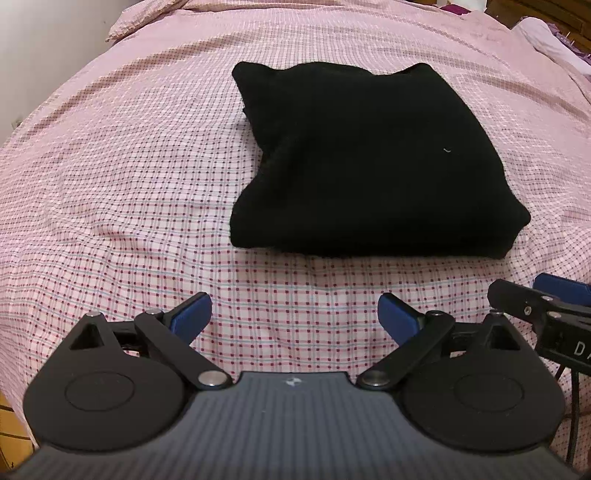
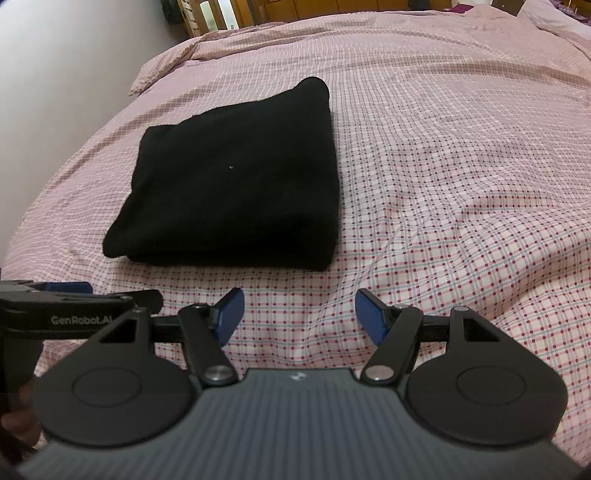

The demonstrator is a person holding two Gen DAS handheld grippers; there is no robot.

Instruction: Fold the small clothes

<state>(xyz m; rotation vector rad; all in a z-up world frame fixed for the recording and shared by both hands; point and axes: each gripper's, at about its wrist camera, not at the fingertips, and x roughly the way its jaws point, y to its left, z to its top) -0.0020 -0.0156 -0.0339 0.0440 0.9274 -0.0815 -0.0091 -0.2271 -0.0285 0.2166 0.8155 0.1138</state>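
Observation:
A black garment [image 1: 365, 162] lies folded into a thick rectangle on the pink checked bedsheet [image 1: 129, 166]. It also shows in the right wrist view [image 2: 236, 184], left of centre. My left gripper [image 1: 294, 317] is open and empty, hovering over the sheet just short of the garment's near edge. My right gripper [image 2: 299, 314] is open and empty too, near the garment's near right corner. Each gripper shows at the edge of the other's view: the right one [image 1: 546, 306] and the left one [image 2: 66, 299].
The bedsheet [image 2: 461, 166] stretches wide to the right with shallow wrinkles. A pink pillow [image 1: 147, 18] lies at the far left end. A white wall [image 2: 55, 74] runs along the left. Wooden furniture [image 2: 295, 7] stands beyond the bed.

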